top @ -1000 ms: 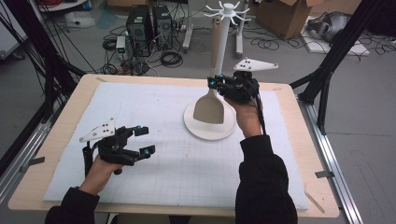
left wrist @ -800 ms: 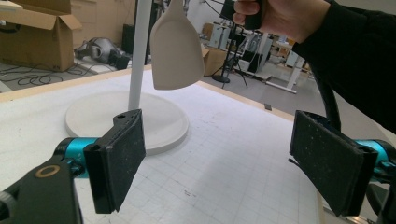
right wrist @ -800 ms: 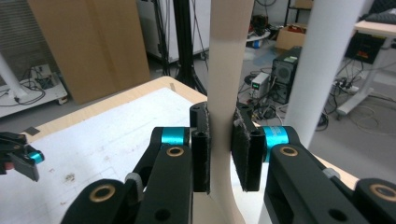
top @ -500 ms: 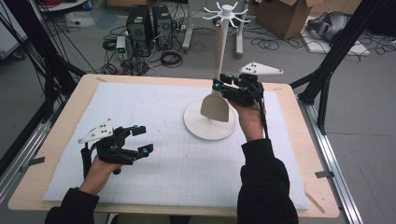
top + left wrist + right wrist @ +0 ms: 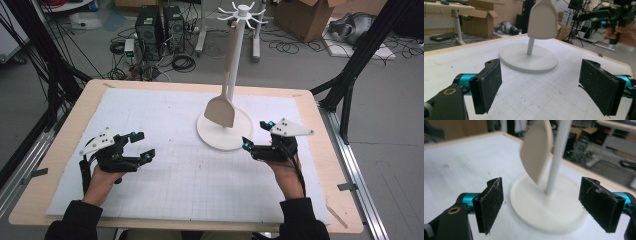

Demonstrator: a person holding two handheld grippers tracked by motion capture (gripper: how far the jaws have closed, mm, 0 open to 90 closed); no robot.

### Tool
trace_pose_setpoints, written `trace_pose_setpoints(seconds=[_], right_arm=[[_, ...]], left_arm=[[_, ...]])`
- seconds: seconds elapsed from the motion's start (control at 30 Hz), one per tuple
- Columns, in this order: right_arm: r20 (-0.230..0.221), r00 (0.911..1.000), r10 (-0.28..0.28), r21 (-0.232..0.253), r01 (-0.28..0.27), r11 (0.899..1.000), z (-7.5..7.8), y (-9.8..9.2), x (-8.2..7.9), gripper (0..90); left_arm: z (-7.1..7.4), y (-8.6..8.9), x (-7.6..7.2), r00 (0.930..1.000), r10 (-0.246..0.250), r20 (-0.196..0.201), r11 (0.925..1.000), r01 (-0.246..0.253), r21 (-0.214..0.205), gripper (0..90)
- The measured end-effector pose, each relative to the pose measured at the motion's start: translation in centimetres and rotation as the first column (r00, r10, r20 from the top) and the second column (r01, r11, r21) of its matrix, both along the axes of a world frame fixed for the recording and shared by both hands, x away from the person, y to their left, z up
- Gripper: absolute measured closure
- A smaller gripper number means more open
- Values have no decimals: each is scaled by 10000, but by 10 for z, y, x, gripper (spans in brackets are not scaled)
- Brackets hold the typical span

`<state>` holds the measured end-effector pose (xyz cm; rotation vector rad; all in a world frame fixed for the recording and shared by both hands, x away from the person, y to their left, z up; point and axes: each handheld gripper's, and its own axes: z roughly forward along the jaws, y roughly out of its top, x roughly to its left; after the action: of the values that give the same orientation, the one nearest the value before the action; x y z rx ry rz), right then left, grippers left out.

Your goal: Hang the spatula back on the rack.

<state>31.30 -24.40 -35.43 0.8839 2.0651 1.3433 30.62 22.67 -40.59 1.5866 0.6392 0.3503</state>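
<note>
While empty, right gripper (image 5: pixel 256 134) wide; spatula (image 5: pixel 220 111) apart

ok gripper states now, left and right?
Left gripper: open, empty.
Right gripper: fingers just opened, nothing between them; spatula hangs on the stand.

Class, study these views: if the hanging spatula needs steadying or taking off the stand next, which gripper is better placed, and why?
Probably the right gripper: it sits open beside the stand's base, and its jaws have just been opening with nothing between them. The spatula hangs close ahead. The left gripper, also open, rests farther off.
</note>
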Motion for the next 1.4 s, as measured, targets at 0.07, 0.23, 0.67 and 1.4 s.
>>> trace_pose_setpoints(seconds=[0.07,0.23,0.67,1.4], right_arm=[[108,9999,-102,49,101,9999,-13,-7,-7,181],[-99,9991,-407,77,408,9991,-45,-22,-21,168],[-49,9964,-848,289,850,9960,-65,-33,-36,167],[-53,9943,-1069,395,1071,9935,-64,-41,-38,167]], left_arm=[[-5,2,0,9999,113,-66,9999,-113,50,188],[-13,5,1,9991,349,-231,9991,-343,238,189],[-18,8,1,9982,560,-232,9983,-556,188,189],[-19,6,2,9984,471,-312,9988,-466,160,189]])
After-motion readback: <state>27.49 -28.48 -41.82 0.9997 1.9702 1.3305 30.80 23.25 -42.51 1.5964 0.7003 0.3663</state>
